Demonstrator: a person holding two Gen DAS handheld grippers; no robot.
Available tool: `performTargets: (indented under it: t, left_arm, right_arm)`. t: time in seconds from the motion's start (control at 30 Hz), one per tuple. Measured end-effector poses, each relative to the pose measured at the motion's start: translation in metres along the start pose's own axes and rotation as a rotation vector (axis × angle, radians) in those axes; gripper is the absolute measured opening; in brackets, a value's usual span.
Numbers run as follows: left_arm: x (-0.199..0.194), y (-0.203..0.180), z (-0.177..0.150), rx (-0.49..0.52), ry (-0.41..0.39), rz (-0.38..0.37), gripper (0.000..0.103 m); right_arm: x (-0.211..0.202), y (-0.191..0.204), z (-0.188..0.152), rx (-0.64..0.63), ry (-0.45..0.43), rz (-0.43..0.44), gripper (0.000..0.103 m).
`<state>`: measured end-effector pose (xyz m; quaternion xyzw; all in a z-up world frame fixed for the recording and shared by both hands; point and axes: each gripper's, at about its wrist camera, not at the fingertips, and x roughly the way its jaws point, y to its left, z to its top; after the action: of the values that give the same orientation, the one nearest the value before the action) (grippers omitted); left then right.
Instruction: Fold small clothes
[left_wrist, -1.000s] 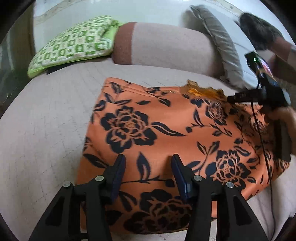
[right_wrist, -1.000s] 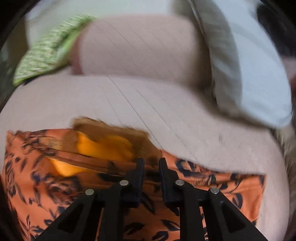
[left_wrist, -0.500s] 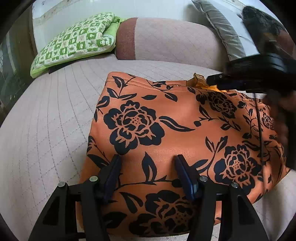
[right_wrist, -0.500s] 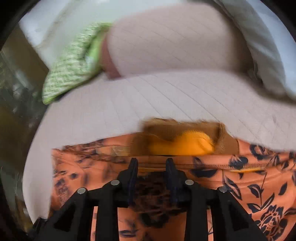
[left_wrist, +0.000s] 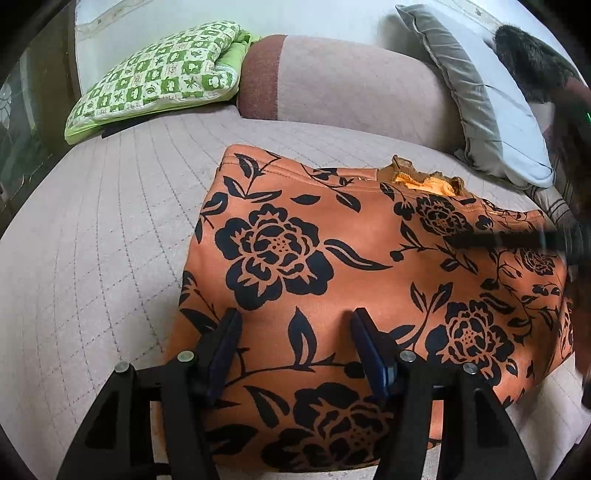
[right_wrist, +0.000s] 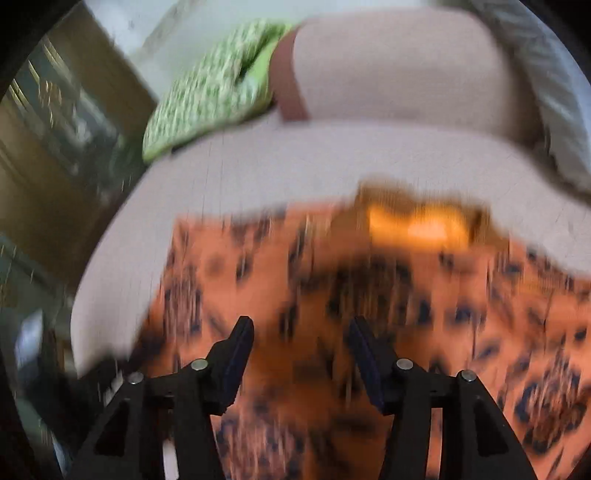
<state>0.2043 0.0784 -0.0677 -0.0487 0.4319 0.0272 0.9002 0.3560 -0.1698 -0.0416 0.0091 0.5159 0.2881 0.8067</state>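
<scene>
Orange floral garment (left_wrist: 332, 266) lies flat on the bed, long axis left–right, directly beneath both empty, spread-jawed hand-held grippers: left (left_wrist: 295, 336), right (right_wrist: 301, 341).

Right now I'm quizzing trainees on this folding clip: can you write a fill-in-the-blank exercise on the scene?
1. The orange garment bears a black ____ print.
2. The checked pillow is white and ____.
3. Left gripper jaws are ____.
4. Right gripper jaws are ____.

Missing words: floral; green; open; open
</scene>
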Motion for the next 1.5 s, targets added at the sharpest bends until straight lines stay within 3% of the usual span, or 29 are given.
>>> performTargets:
  t: [0.07,0.1,0.17,0.23,0.27,0.3,0.37,0.4,0.43,0.47,0.5,0.57,0.63,0.7,0.8,0.83,0.87,0.9,0.97,1.0,1.07,1.17,1.2,1.27,1.3,1.37,1.5]
  left_arm:
    - [0.003,0.001,0.001,-0.009,0.005,-0.002,0.063]
    - [0.003,0.001,0.0,-0.008,0.005,0.001,0.063]
    - [0.002,0.001,0.001,0.0,-0.003,0.008,0.063]
    - [-0.009,0.0,0.001,0.001,-0.046,0.012,0.063]
    - [-0.017,0.0,0.001,0.001,-0.079,0.006,0.063]
    - [-0.026,-0.001,0.0,0.008,-0.116,-0.003,0.063]
    - [-0.036,-0.008,-0.006,0.055,-0.155,0.011,0.071]
    - [-0.032,-0.012,-0.011,0.098,-0.14,0.057,0.072]
    - [-0.02,-0.013,-0.017,0.131,-0.087,0.114,0.072]
    - [-0.011,-0.009,-0.022,0.125,-0.036,0.136,0.072]
    - [-0.006,-0.001,-0.026,0.086,0.0,0.122,0.072]
    - [-0.02,0.004,-0.025,0.048,-0.046,0.094,0.072]
    - [-0.04,-0.002,-0.024,0.059,-0.134,0.096,0.072]
    - [-0.047,-0.01,-0.024,0.082,-0.164,0.094,0.073]
    - [-0.033,-0.019,-0.03,0.098,-0.098,0.088,0.073]
    - [-0.025,-0.019,-0.032,0.101,-0.064,0.105,0.073]
    - [-0.017,-0.017,-0.033,0.097,-0.021,0.117,0.073]
    - [-0.012,-0.012,-0.034,0.079,0.008,0.107,0.073]
    - [-0.013,-0.005,-0.031,0.041,0.009,0.087,0.073]
    - [-0.016,-0.004,-0.029,0.027,0.006,0.083,0.073]
    - [-0.025,-0.003,-0.024,0.001,-0.029,0.08,0.073]
    - [-0.04,-0.013,-0.017,0.011,-0.09,0.051,0.073]
    - [-0.04,-0.014,-0.016,0.02,-0.101,0.047,0.074]
    - [-0.039,-0.015,-0.014,0.016,-0.093,0.054,0.074]
    - [-0.037,-0.01,-0.011,-0.008,-0.082,0.052,0.074]
    - [-0.037,0.003,-0.007,-0.075,-0.07,0.034,0.074]
    - [-0.053,0.048,-0.004,-0.292,-0.092,-0.025,0.075]
  right_arm:
    - [-0.006,-0.024,-0.016,0.062,-0.036,-0.199,0.058]
    - [-0.019,-0.04,-0.025,0.134,-0.079,-0.249,0.057]
    - [-0.054,-0.054,-0.043,0.219,-0.167,-0.205,0.058]
    - [-0.081,-0.048,-0.072,0.204,-0.224,-0.197,0.058]
    - [-0.089,-0.047,-0.086,0.19,-0.234,-0.18,0.063]
    - [-0.09,-0.046,-0.096,0.187,-0.225,-0.183,0.071]
    - [-0.079,-0.086,-0.107,0.276,-0.086,-0.337,0.073]
    - [-0.081,-0.108,-0.117,0.363,-0.068,-0.355,0.059]
    - [-0.093,-0.114,-0.121,0.407,-0.119,-0.329,0.048]
    - [-0.107,-0.112,-0.125,0.435,-0.158,-0.321,0.047]
    - [-0.116,-0.107,-0.126,0.435,-0.176,-0.336,0.056]
    - [-0.127,-0.092,-0.125,0.395,-0.21,-0.306,0.065]
    - [-0.127,-0.072,-0.116,0.322,-0.224,-0.215,0.066]
    - [-0.119,-0.052,-0.104,0.272,-0.222,-0.128,0.067]
    - [-0.072,-0.031,-0.076,0.279,-0.156,0.067,0.068]
    - [-0.054,-0.03,-0.072,0.302,-0.105,0.08,0.069]
    - [-0.04,-0.034,-0.074,0.322,-0.061,0.013,0.068]
    - [-0.034,-0.044,-0.083,0.35,-0.043,-0.044,0.059]
    - [-0.045,-0.065,-0.101,0.45,-0.097,-0.022,0.034]
    - [-0.054,-0.067,-0.107,0.462,-0.105,-0.049,0.035]
    - [-0.071,-0.069,-0.119,0.436,-0.11,-0.134,0.038]
    - [-0.097,-0.093,-0.149,0.534,-0.135,-0.121,0.04]
    - [-0.106,-0.104,-0.158,0.584,-0.149,-0.146,0.052]
    - [-0.137,-0.122,-0.184,0.678,-0.237,-0.102,0.056]
    - [-0.146,-0.129,-0.195,0.724,-0.259,-0.103,0.065]
    - [-0.151,-0.141,-0.208,0.787,-0.277,-0.071,0.072]
    - [-0.14,-0.159,-0.216,0.921,-0.3,0.081,0.072]
